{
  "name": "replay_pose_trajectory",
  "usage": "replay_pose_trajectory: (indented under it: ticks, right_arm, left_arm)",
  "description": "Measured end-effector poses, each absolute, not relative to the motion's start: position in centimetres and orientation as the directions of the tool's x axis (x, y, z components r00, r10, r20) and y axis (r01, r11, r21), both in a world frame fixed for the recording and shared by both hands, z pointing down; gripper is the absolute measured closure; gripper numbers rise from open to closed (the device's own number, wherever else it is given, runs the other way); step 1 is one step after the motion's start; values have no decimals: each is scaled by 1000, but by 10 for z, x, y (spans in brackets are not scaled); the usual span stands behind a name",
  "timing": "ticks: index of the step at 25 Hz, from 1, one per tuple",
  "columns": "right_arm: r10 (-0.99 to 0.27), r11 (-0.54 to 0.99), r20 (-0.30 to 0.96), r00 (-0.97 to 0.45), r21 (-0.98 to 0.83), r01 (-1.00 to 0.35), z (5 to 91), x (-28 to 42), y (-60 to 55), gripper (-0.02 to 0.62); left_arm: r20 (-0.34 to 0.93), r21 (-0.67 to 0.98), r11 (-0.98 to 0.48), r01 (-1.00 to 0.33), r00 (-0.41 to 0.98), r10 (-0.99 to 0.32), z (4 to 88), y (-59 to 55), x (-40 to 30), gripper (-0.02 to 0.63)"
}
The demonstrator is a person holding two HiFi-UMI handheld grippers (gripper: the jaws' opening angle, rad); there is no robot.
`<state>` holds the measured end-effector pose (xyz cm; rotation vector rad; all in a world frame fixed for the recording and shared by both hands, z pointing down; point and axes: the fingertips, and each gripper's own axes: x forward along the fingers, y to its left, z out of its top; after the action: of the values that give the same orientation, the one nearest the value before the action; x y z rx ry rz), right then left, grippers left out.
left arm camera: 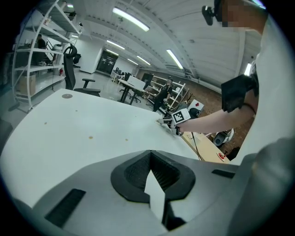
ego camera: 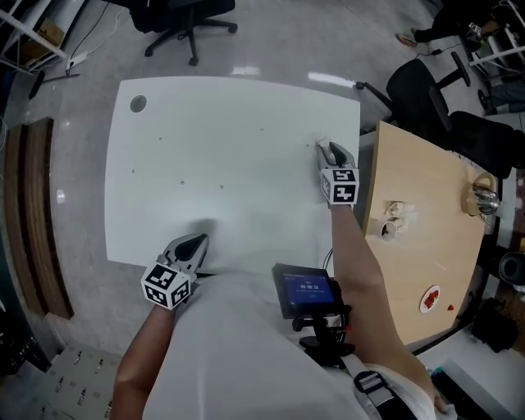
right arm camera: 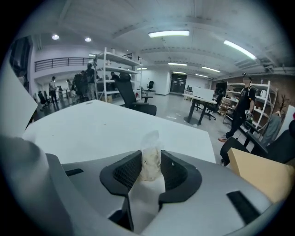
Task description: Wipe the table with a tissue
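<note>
The tissue (right arm camera: 150, 146), a crumpled off-white wad, sits pinched between the black ribbed pads of the right gripper (ego camera: 331, 151), with a thin, loose tuft sticking out past the tips. In the head view it is only a small pale scrap at the gripper's nose, down on the white table (ego camera: 230, 164) close to the right edge, about midway between the far right and near right corners. The right gripper points away from the person and downward, its marker cube (ego camera: 342, 185) just behind the jaws and the bare forearm running back over the right edge. The left gripper (ego camera: 197, 242) is at the near edge, left of the middle, well apart from the right one; its jaws are pressed together at the tips with nothing between them, and its own marker cube (ego camera: 167, 285) hangs just off the near edge. A few tiny dark specks (ego camera: 180, 182) dot the middle of the tabletop, and a round cable hole (ego camera: 138, 103) lies at the far left corner. A small screen (ego camera: 305, 291) is mounted on the person's chest. Beside the right edge stands a wooden table (ego camera: 418, 205) carrying a cup (ego camera: 392, 228) and a glass jug (ego camera: 482, 197). A black office chair (ego camera: 176, 18) stands beyond the far edge.
</note>
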<state>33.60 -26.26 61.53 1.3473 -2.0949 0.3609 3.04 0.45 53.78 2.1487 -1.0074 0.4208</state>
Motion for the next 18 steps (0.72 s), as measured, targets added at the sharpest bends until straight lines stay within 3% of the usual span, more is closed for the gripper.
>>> replay_pose_trajectory:
  ticks: [6,18]
  right_arm:
    - [-730,447,639,-244,175,-877,619,330,-263,471]
    - [-658,586,637,-402,97,-805,622,265,-244,474]
  left_arm:
    - [554,479,-430,-766,643,-529,541,2,30,601]
    - [551,477,-444,-759,651,-522,540,0,32,601]
